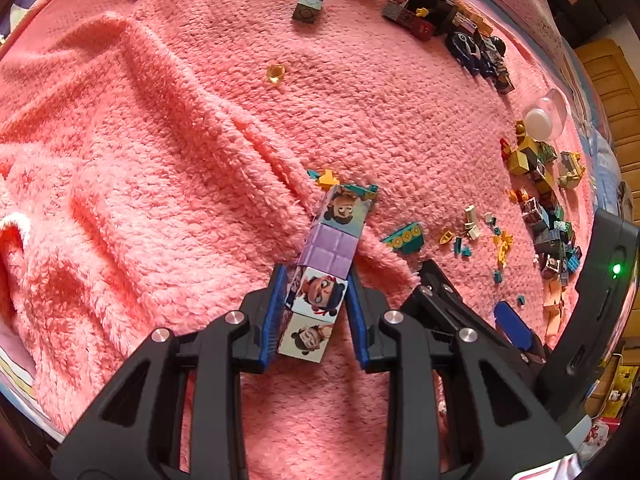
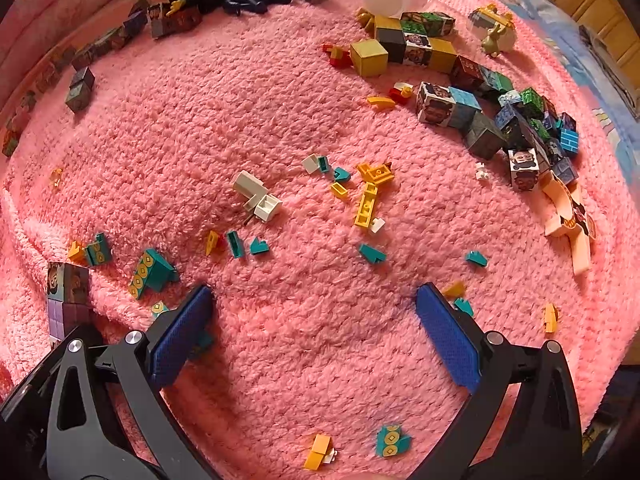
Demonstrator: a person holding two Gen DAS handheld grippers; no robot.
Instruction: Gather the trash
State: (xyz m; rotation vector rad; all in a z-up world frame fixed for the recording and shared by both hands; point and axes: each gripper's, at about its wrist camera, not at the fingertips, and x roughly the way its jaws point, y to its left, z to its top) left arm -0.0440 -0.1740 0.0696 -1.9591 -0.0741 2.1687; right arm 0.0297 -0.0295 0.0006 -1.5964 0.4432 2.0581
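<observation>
Here the left gripper [image 1: 316,312] jaws clamp the picture-cube strip [image 1: 322,268]; the right gripper [image 2: 314,300] jaws gape wide, empty.

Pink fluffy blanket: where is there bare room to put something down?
The pink fluffy blanket lies bare left of the small amber bead, and between the open right gripper fingers. Crowded: picture cubes along the far right, small plastic bricks mid-blanket.

right claw [image 2: 314,312] open over pink blanket [image 2: 260,100] w/ scattered bricks [image 2: 366,204].
</observation>
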